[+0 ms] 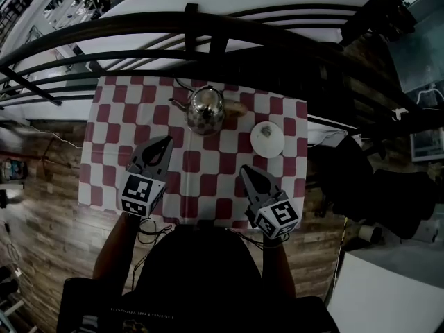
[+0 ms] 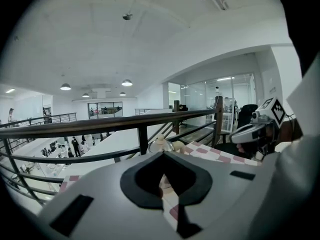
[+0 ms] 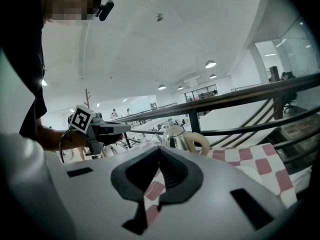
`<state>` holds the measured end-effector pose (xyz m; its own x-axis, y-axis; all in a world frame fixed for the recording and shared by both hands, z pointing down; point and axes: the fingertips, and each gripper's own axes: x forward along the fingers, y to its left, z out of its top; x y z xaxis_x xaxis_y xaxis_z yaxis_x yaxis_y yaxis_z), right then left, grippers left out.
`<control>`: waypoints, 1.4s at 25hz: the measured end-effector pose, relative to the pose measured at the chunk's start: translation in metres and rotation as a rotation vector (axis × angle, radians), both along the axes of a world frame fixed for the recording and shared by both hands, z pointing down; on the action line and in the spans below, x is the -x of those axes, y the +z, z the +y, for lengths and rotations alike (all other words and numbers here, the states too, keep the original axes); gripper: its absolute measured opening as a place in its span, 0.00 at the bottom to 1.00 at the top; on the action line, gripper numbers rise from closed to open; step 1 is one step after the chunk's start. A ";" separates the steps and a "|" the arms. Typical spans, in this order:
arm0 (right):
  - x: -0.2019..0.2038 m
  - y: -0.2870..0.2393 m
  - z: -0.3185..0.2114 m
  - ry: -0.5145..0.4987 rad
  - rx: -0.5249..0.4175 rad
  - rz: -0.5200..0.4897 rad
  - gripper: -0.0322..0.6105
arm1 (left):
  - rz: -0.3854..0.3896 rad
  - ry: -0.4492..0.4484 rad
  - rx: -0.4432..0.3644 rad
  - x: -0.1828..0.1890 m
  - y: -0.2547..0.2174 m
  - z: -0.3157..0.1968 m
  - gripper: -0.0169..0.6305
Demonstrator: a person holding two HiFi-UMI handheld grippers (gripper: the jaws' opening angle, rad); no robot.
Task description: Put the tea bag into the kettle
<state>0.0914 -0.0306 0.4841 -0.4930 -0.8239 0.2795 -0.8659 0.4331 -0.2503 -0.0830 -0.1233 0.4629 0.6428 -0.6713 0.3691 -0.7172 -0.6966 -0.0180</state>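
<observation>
A shiny, rounded metal kettle (image 1: 206, 109) stands upper centre on the red-and-white checked cloth (image 1: 104, 165), beside a round white dish (image 1: 266, 139). The left gripper (image 1: 165, 141) and right gripper (image 1: 245, 171) are both closed and empty; the tea bag cannot be made out.

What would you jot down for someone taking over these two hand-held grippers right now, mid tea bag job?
Left hand-held gripper: shut, empty, over the checked cloth, pointing toward the kettle.
Right hand-held gripper: shut, empty, over the cloth's near part.
Kettle: upright at the cloth's far side, lid on.
White dish: right of the kettle; I cannot make out a tea bag on it.
Done: nothing yet.
Left: find and grip the tea bag, lift the lid, drop the bag in.
</observation>
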 end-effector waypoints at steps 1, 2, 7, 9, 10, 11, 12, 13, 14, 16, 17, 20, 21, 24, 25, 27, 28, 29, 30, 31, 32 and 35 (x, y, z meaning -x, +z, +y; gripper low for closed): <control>0.003 -0.003 0.004 -0.001 -0.005 0.000 0.07 | -0.003 0.007 0.001 0.003 0.000 0.007 0.03; 0.006 -0.005 0.007 -0.004 -0.010 0.000 0.07 | -0.006 0.012 0.002 0.005 -0.001 0.014 0.03; 0.024 -0.014 0.023 -0.027 -0.027 0.001 0.07 | -0.010 0.016 0.014 0.024 0.000 0.045 0.03; 0.031 -0.018 0.028 -0.033 -0.036 0.008 0.07 | -0.006 0.012 0.017 0.031 0.000 0.054 0.03; 0.034 -0.020 0.031 -0.036 -0.040 0.010 0.07 | -0.003 0.009 0.018 0.035 -0.001 0.059 0.03; 0.038 -0.021 0.033 -0.038 -0.044 0.011 0.07 | -0.001 0.007 0.018 0.038 -0.002 0.063 0.03; 0.041 -0.023 0.036 -0.041 -0.047 0.011 0.07 | 0.002 0.006 0.018 0.042 -0.004 0.067 0.03; 0.045 -0.024 0.038 -0.043 -0.048 0.012 0.07 | 0.004 0.005 0.017 0.045 -0.005 0.071 0.03; 0.049 -0.025 0.041 -0.046 -0.049 0.013 0.07 | 0.005 0.005 0.015 0.048 -0.006 0.074 0.03; 0.058 -0.025 0.046 -0.053 -0.050 0.017 0.07 | 0.006 0.007 0.014 0.053 -0.007 0.082 0.03; 0.063 -0.025 0.050 -0.057 -0.049 0.019 0.07 | 0.008 0.009 0.015 0.056 -0.007 0.086 0.03; 0.078 -0.023 0.062 -0.071 -0.050 0.030 0.07 | 0.013 0.024 0.023 0.063 -0.004 0.101 0.03; 0.083 -0.023 0.066 -0.075 -0.053 0.036 0.07 | 0.013 0.031 0.026 0.064 -0.003 0.106 0.03; 0.093 -0.023 0.076 -0.065 -0.059 0.048 0.07 | 0.009 0.061 0.035 0.066 0.003 0.120 0.03; 0.096 -0.023 0.080 -0.063 -0.059 0.048 0.07 | 0.008 0.073 0.039 0.066 0.005 0.124 0.03; 0.103 -0.021 0.088 -0.066 -0.060 0.049 0.07 | 0.007 0.098 0.045 0.065 0.008 0.133 0.03; 0.107 -0.021 0.092 -0.070 -0.060 0.052 0.07 | 0.008 0.110 0.048 0.064 0.010 0.137 0.03; 0.110 -0.021 0.095 -0.071 -0.061 0.056 0.07 | 0.011 0.121 0.052 0.063 0.011 0.141 0.03; 0.113 -0.021 0.098 -0.071 -0.061 0.061 0.07 | 0.014 0.132 0.056 0.062 0.012 0.145 0.03; 0.116 -0.022 0.100 -0.068 -0.059 0.065 0.07 | 0.019 0.141 0.062 0.060 0.013 0.149 0.03; 0.118 -0.022 0.103 -0.067 -0.056 0.068 0.07 | 0.024 0.150 0.068 0.059 0.013 0.154 0.03; 0.121 -0.022 0.108 -0.070 -0.050 0.076 0.07 | 0.037 0.167 0.082 0.054 0.015 0.165 0.03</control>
<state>-0.0299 0.0771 0.4622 -0.5290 -0.8020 0.2774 -0.8486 0.5038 -0.1616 -0.1371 0.0414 0.4776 0.7567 -0.5227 0.3927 -0.5907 -0.8040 0.0680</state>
